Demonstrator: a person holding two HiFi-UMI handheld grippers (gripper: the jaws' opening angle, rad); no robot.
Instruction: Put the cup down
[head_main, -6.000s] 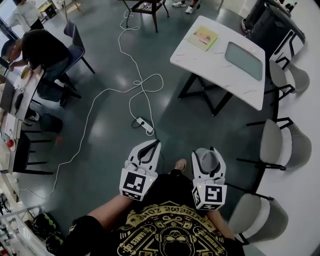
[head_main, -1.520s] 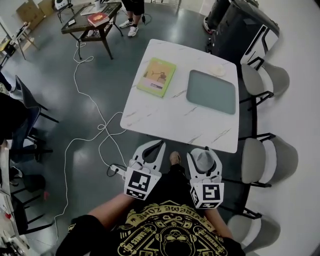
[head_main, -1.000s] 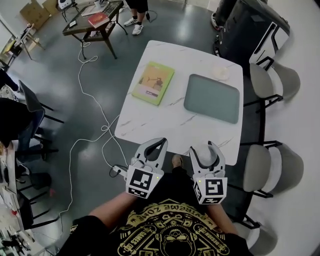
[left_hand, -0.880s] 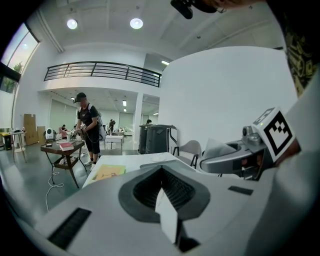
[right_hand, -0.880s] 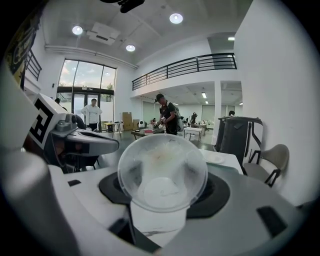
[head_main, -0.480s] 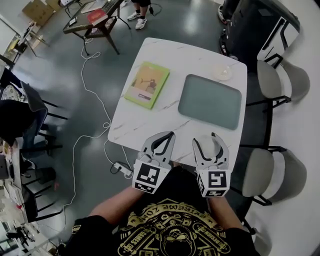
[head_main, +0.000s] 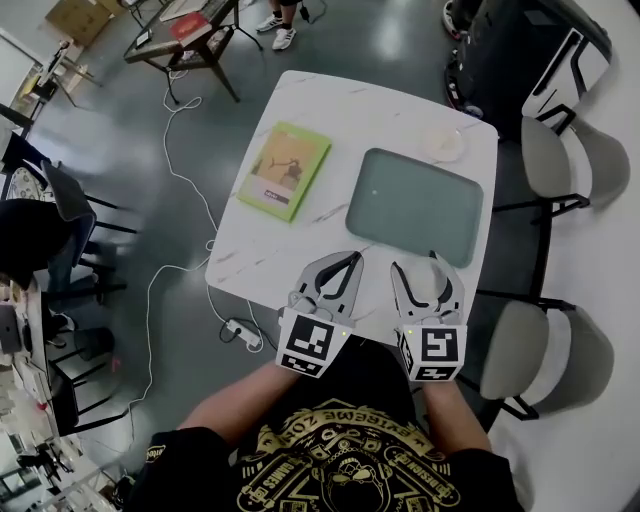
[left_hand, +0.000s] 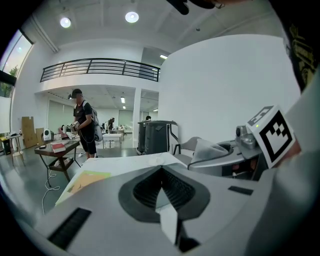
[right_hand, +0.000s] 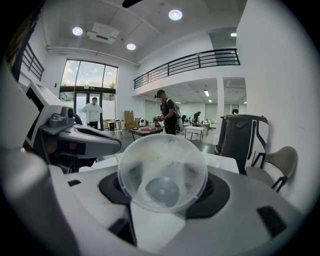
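1. The right tongs (head_main: 427, 275) pinch a clear plastic cup (right_hand: 162, 171) by its sides. The cup lies level, with its mouth toward the holder and its base pointing away.
2. The left tongs (left_hand: 161, 182) are pressed together at the tips, with nothing between them.
3. In the head view both tongs hang side by side over the near edge of the white marble worktop (head_main: 300, 245). The cup is held in the air, clear of it.
4. On the worktop a green book (head_main: 284, 170) lies at left and a grey-green tray (head_main: 414, 207) at right. A small clear dish (head_main: 444, 145) sits beyond the tray.
5. Grey chairs (head_main: 548, 150) stand along the worktop's right side.
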